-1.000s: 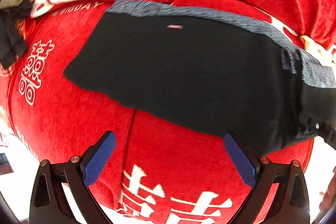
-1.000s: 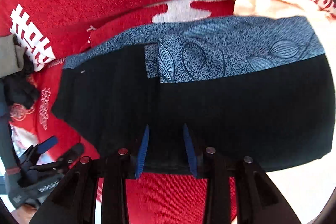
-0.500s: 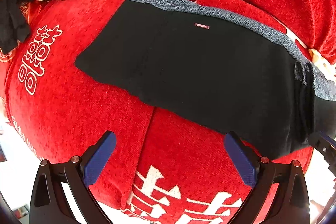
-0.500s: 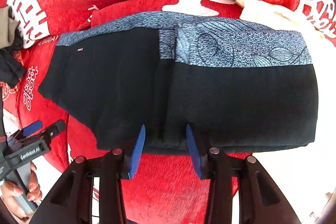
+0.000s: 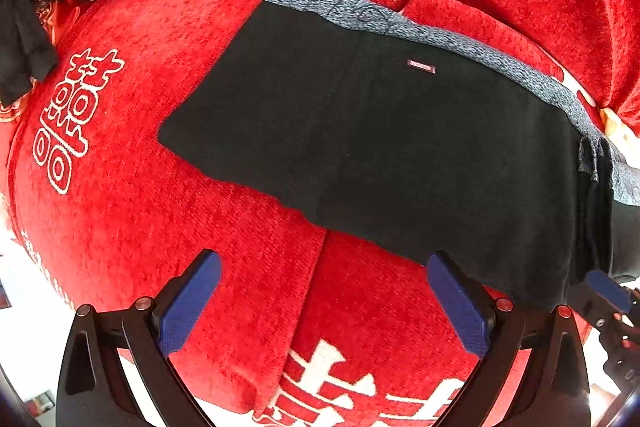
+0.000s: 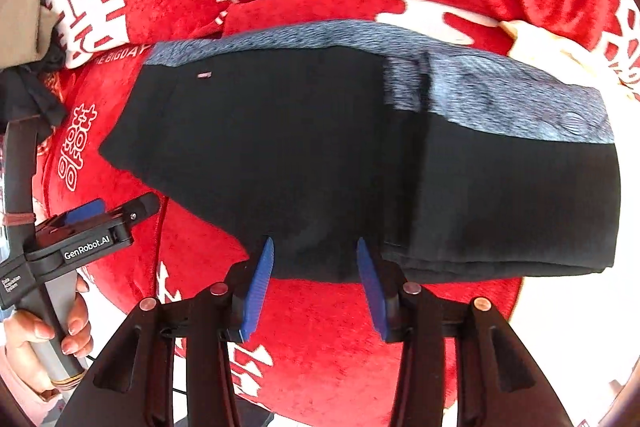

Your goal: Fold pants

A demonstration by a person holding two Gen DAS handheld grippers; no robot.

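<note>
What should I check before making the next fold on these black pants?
1. Left gripper open and empty, above the red cover: ok.
2. Right gripper open at the near hem, nothing pinched: ok.
3. Black pants flat, right part already folded over: ok.
4. Patterned waistband edges aligned in the fold: cannot tell, blurred.
5. Left end of the pants free to lift, nothing lying on it: ok.
6. Cream cloth beside the waistband clear of the pants: cannot tell.
</note>
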